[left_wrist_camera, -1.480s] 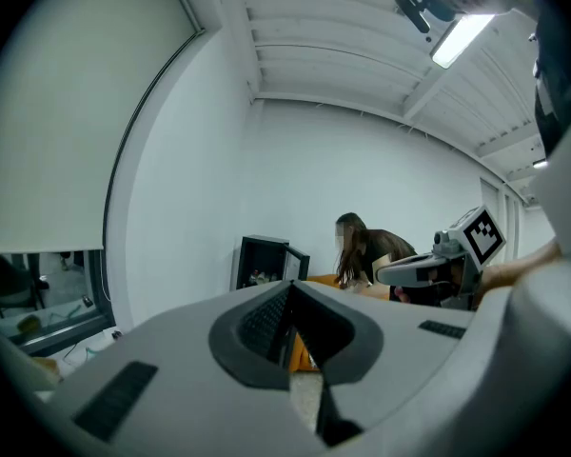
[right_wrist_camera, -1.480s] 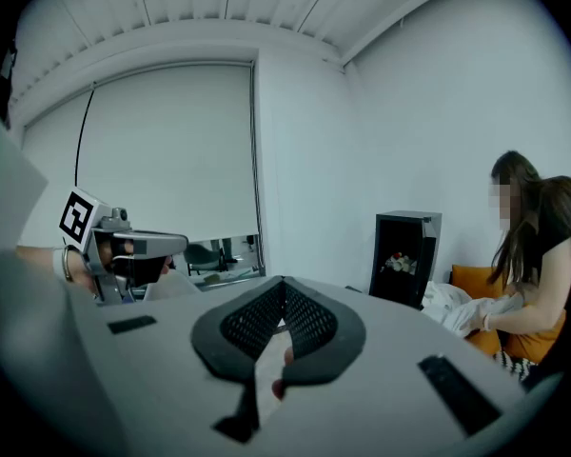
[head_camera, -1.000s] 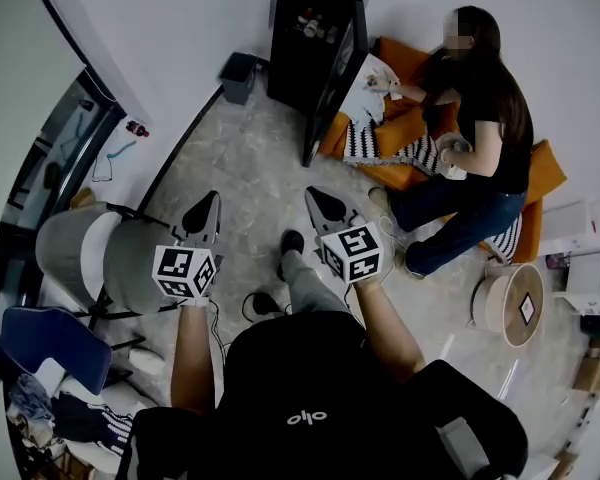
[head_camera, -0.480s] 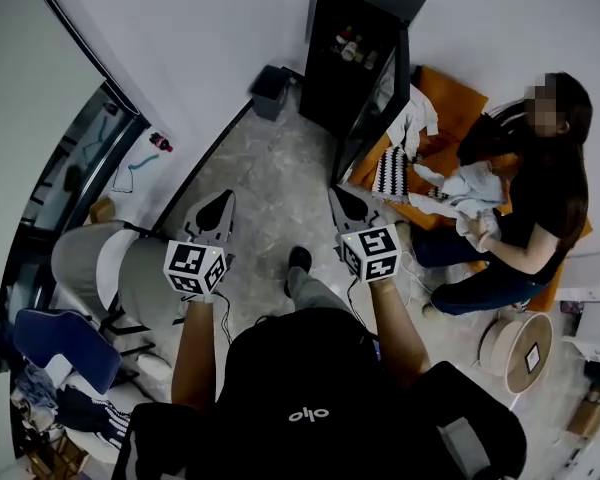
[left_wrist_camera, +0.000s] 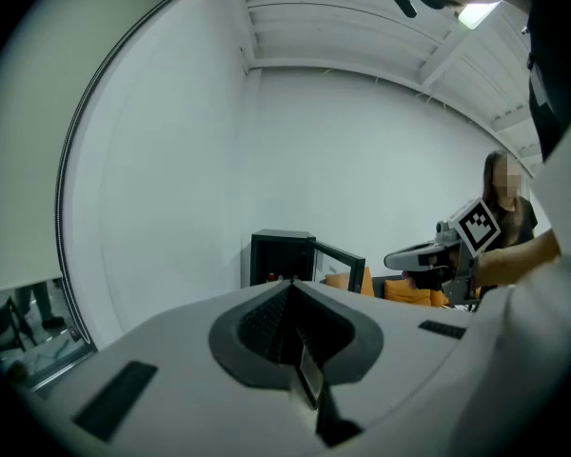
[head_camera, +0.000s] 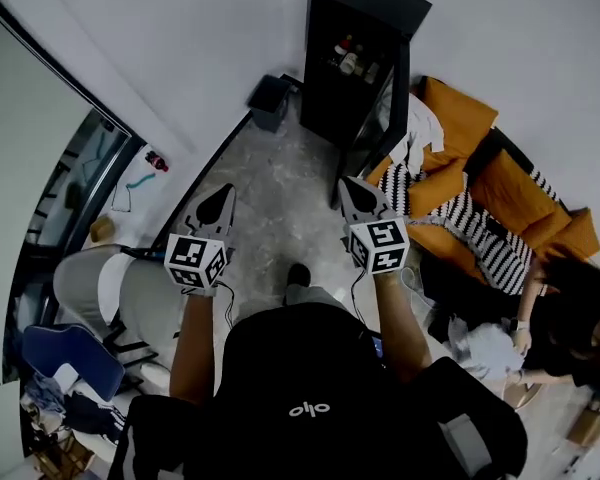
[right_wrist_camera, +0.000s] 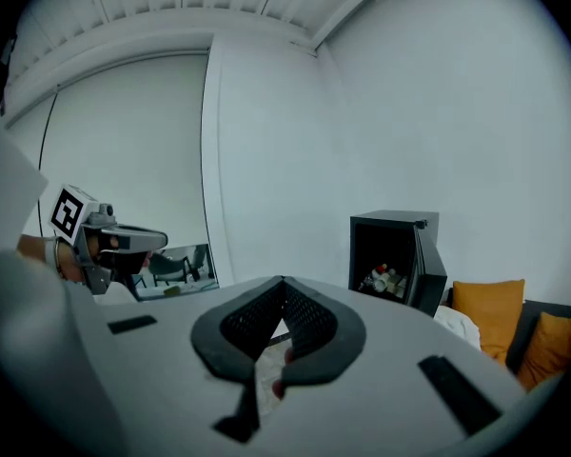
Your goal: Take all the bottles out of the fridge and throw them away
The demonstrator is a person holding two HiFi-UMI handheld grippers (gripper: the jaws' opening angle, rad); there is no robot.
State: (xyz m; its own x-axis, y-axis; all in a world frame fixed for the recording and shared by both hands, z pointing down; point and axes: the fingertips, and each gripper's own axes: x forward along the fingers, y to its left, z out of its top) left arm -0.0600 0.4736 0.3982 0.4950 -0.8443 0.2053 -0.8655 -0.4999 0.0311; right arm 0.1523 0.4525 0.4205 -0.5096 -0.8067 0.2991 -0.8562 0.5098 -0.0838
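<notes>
Approaching: the step in hand looks like the walk-up to the fridge [head_camera: 365,63]; nothing is picked yet, so the task seems to be at its start.
Left gripper: the left gripper [head_camera: 223,192] has its jaws pressed together with nothing between them; it is held out front over the floor [head_camera: 280,183], aimed toward the fridge.
Right gripper: the right gripper [head_camera: 349,185] is the same, with its jaws closed on themselves and no load.
Bottles: the bottles [head_camera: 352,58] sit in a cluster on a shelf inside the fridge, far centre; the count cannot be told.
Fridge: black, standing against the far wall [head_camera: 180,48], with its door [head_camera: 388,103] swung open to the right.
Next move: get close to the fridge, spread one pair of jaws before reaching in, then line up on the nearest bottle through the opening.
Bin: a small dark bin [head_camera: 270,100] stands on the floor just left of the fridge, by the wall; it is the likely drop point.
In the way: the open door's edge sits on the right of the approach, and a white cloth [head_camera: 417,133] hangs just beside it; a wide right-hand swing could clip either.
Around: an orange sofa [head_camera: 485,163] with a striped cushion [head_camera: 480,240] is at the far right, a person [head_camera: 570,318] sits low at the near right, and a grey chair [head_camera: 105,288] is at the near left.
</notes>
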